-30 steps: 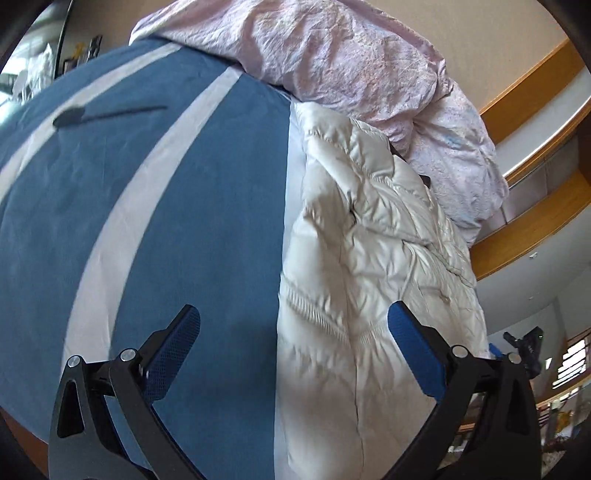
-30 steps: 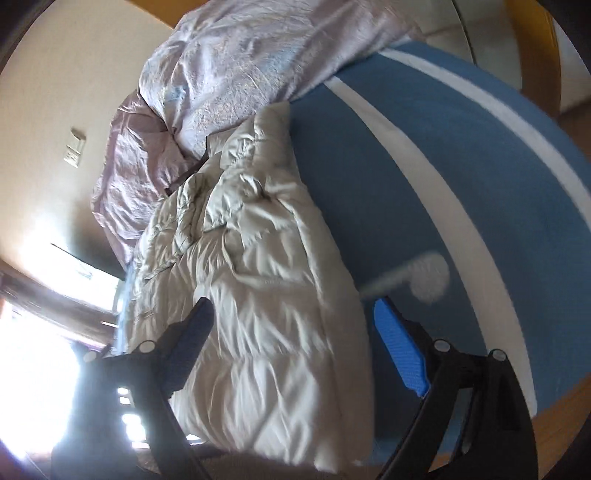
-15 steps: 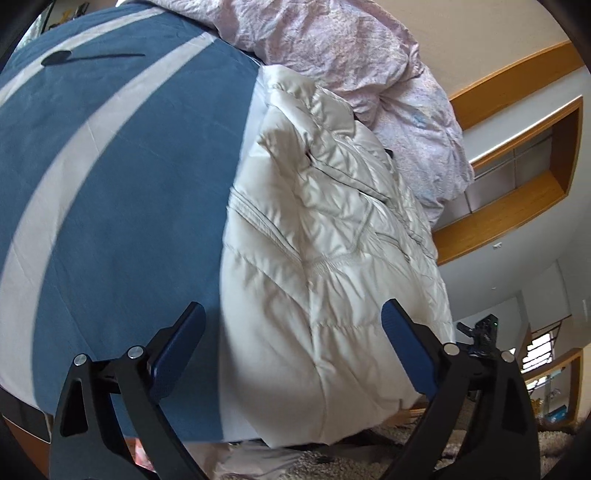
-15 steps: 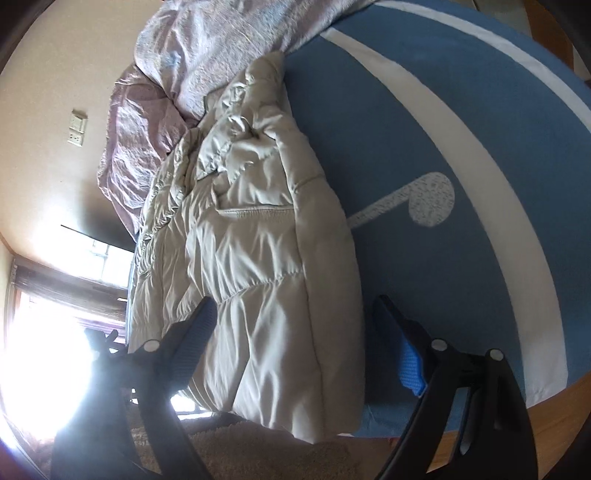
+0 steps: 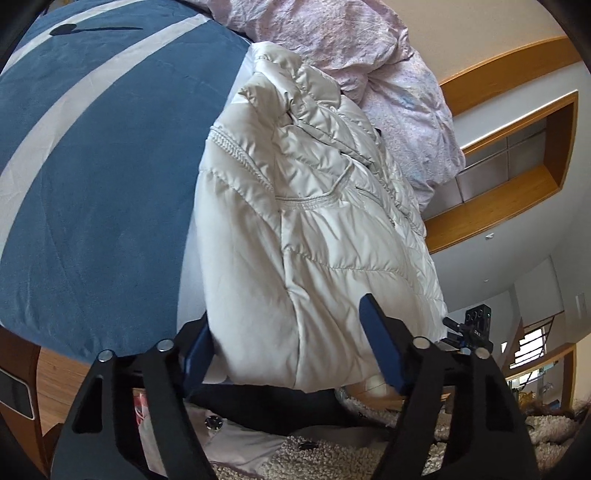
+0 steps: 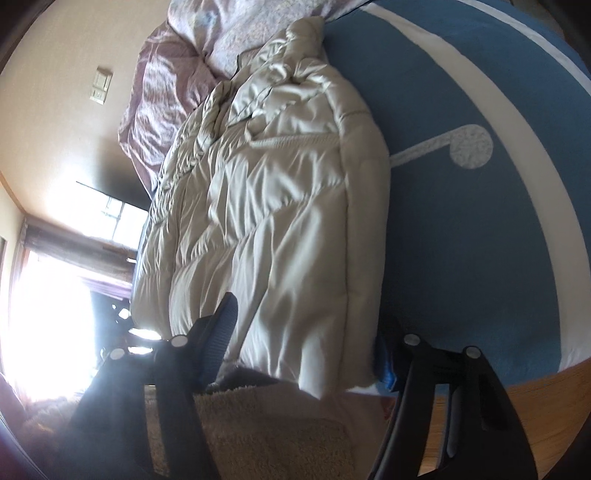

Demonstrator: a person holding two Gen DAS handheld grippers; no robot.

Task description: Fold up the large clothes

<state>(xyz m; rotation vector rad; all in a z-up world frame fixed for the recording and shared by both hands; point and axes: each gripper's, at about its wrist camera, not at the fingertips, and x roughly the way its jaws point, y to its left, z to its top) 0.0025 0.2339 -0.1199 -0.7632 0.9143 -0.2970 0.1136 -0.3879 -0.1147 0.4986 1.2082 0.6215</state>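
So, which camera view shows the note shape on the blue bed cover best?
The right wrist view: the pale note shape lies in full view beside the white puffer jacket. The left wrist view shows it only as a small dark shape at the far top edge.

Glossy quilted cloth jacket (image 5: 306, 221) on a matt blue cloth bedspread (image 5: 92, 166).

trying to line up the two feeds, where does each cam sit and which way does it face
Left wrist: on the left gripper, looking up the bed along the coat; both fingers open at the hem.
Right wrist: on the right gripper, facing the same way; open fingers straddle the hem.
Shared: coat, bed, pink quilt.
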